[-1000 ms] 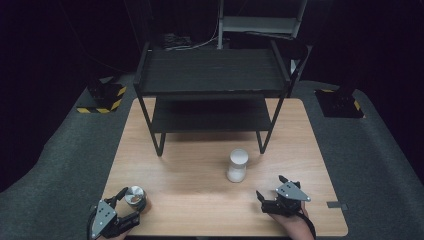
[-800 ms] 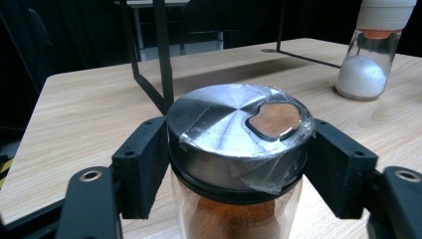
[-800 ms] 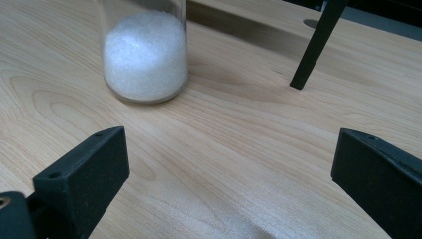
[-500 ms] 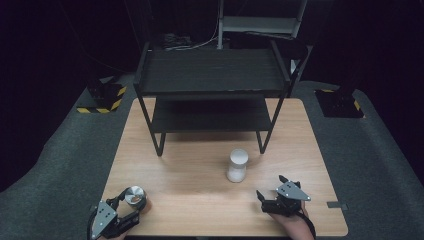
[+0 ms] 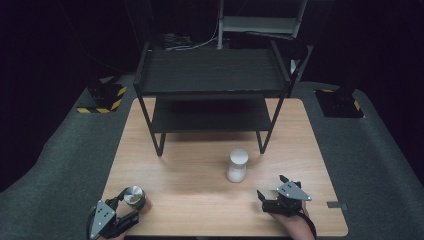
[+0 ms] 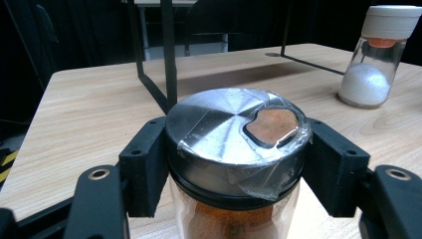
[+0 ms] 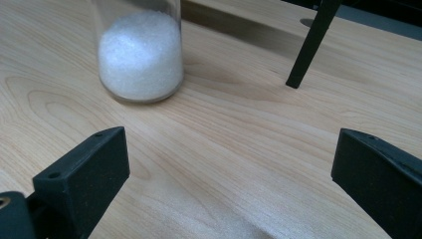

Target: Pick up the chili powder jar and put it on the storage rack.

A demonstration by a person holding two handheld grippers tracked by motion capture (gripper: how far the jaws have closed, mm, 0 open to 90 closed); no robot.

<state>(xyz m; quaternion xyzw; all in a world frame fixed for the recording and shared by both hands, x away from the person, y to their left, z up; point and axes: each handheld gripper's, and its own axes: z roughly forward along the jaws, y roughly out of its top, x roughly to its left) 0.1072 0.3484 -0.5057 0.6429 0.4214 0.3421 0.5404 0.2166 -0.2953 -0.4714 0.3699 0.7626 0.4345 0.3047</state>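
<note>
L tool (image 6: 234, 164) clamps 1 spice jar (image 6: 234, 144); R tool (image 7: 229, 184) agape; 1 salt jar (image 7: 139, 55).

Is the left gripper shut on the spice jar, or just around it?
Shut on it: the left gripper's pads press both sides of the spice jar's metal lid.

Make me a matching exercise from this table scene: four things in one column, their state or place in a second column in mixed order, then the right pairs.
Things
1. left tool
2. right tool
3. white-capped jar
4. black shelf rack

States or places
A. stands free on the wood, part full of white grains
B. shut on the metal-lidded jar of brown powder
C. at the far end of the table
D. open, with nothing between its jaws

Pairs: 1-B, 2-D, 3-A, 4-C
</note>
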